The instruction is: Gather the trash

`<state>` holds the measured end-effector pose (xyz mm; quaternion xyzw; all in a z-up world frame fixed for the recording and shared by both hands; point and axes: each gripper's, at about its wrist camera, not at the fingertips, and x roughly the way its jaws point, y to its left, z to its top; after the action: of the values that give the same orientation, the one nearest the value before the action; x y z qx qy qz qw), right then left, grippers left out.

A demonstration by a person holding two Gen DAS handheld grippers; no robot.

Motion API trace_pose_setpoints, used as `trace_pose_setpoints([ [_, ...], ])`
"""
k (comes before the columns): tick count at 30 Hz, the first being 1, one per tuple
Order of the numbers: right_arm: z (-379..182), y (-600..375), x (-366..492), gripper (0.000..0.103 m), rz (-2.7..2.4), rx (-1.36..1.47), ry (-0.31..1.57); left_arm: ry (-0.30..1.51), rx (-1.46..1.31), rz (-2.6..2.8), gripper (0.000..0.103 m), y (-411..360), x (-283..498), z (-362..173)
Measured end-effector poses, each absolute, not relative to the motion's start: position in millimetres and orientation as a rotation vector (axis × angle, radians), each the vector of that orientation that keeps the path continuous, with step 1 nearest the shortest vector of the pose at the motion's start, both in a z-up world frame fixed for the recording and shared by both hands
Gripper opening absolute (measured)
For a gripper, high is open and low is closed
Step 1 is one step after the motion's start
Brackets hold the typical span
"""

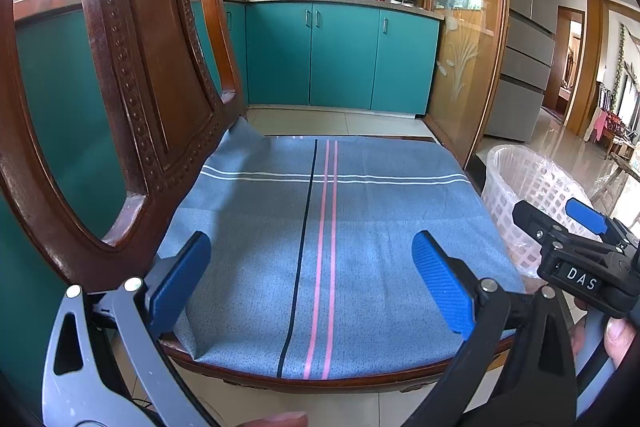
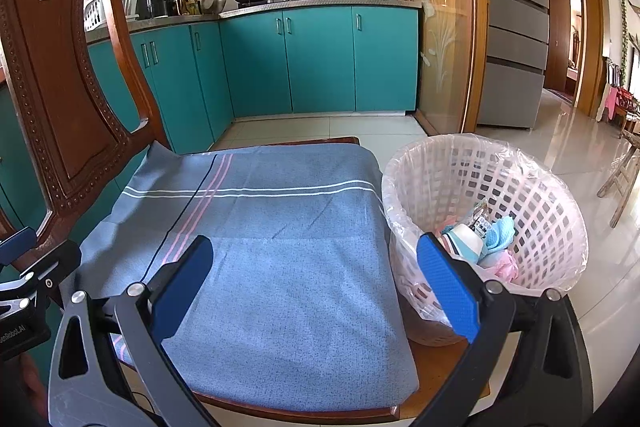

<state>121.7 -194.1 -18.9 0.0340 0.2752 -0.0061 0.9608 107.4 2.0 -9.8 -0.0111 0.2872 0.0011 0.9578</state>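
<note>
A white lattice waste basket [image 2: 536, 211] lined with a clear bag stands on the floor right of a wooden chair; it also shows in the left wrist view [image 1: 520, 195]. Inside lie several pieces of trash [image 2: 480, 239]: a white cup, blue and pink crumpled paper, a printed wrapper. The chair seat carries a blue striped cloth [image 2: 272, 267], with nothing lying on it, also in the left wrist view [image 1: 320, 247]. My left gripper [image 1: 312, 275] is open and empty over the cloth. My right gripper [image 2: 316, 279] is open and empty, its right finger [image 2: 448, 287] in front of the basket.
The carved chair back [image 1: 132, 67] rises at the left. Teal kitchen cabinets [image 2: 320, 59] with pots on the counter stand behind. A glass door [image 2: 440, 27] and a grey fridge [image 2: 516, 19] are at the right. A glossy tiled floor [image 2: 580, 155] stretches to the right.
</note>
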Motion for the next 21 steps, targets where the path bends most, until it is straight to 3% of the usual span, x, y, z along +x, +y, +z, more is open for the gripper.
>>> trace_pose_setpoints([
  [21, -20.9, -189.7, 122.1, 0.099, -0.012, 0.06, 0.561, 0.586, -0.019, 0.0, 0.1, 3.9, 107.8, -11.0],
])
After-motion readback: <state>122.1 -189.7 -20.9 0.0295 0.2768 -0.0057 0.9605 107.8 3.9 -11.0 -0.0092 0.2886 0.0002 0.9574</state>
